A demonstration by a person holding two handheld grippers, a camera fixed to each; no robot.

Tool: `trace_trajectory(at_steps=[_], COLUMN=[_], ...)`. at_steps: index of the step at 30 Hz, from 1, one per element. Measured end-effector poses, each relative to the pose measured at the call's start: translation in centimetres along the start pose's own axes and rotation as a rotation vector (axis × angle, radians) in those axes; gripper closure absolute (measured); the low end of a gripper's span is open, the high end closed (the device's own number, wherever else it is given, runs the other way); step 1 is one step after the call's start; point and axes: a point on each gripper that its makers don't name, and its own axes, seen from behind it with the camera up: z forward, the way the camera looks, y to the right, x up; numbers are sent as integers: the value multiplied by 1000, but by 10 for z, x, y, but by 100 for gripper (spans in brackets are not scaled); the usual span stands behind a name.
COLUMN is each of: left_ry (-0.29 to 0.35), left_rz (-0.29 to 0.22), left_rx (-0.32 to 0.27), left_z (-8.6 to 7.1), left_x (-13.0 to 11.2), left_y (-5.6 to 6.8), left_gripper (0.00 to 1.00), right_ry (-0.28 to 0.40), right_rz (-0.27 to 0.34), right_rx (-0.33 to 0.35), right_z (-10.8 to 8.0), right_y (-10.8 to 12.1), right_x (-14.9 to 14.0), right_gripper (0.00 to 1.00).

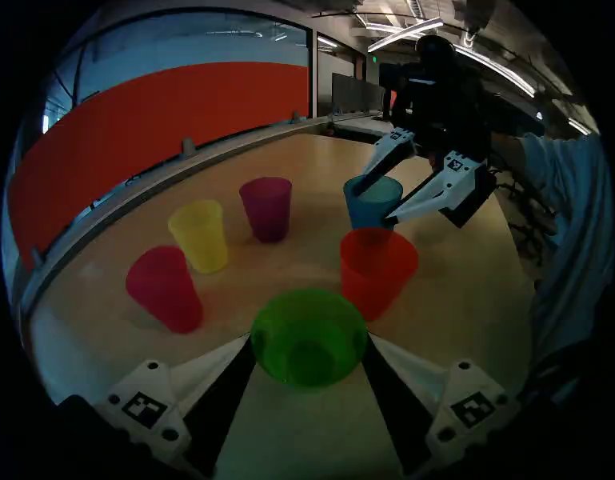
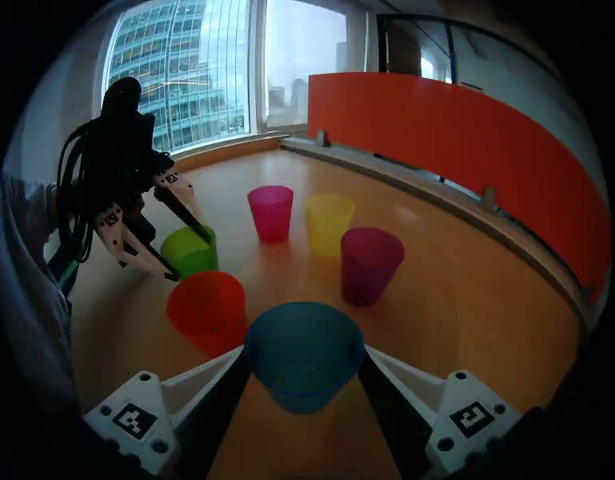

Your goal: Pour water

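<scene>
A pale wooden table fills this corner of the office, its long edge running under an orange partition panel, with tall windows looking out on glass towers at one end and strip lights on the ceiling at the other. Six plastic cups stand on the wood. The left gripper is clamped on the green cup, one finger pressed to each side, the cup's mouth open toward its camera. Facing it across the table, the right gripper grips the blue cup the same way, a finger against each flank. The orange cup stands between those two, just beside the green one and near the blue one. On the partition side, the pink cup, yellow cup and purple cup form a loose row, apart from one another and from the held cups. I cannot tell whether any cup has water in it. A person's light sleeve comes in behind the right gripper. Bare wood lies open between the row of cups and the partition, and more on the side away from it, beyond the orange cup toward the table's edge.
</scene>
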Motion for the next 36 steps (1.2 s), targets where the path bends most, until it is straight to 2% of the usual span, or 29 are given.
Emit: trace_trajectory(at_steps=[11,19,36], left_ry=[3,-19,-7], left_rz=[-12,-8,-48], left_rx=[-2,-5,21], left_z=[-1,0,-12], left_x=[-4,-10,-17], left_y=[1,4,-1], left_gripper=[11,3,3], right_ry=[-13,-18,-13], right_rz=[-1,-1,7], right_rx=[0,-2,-11], right_z=[4,5,3], right_y=[-5,-7,-8], right_x=[-10,-13,-24], right_gripper=[8,8,8])
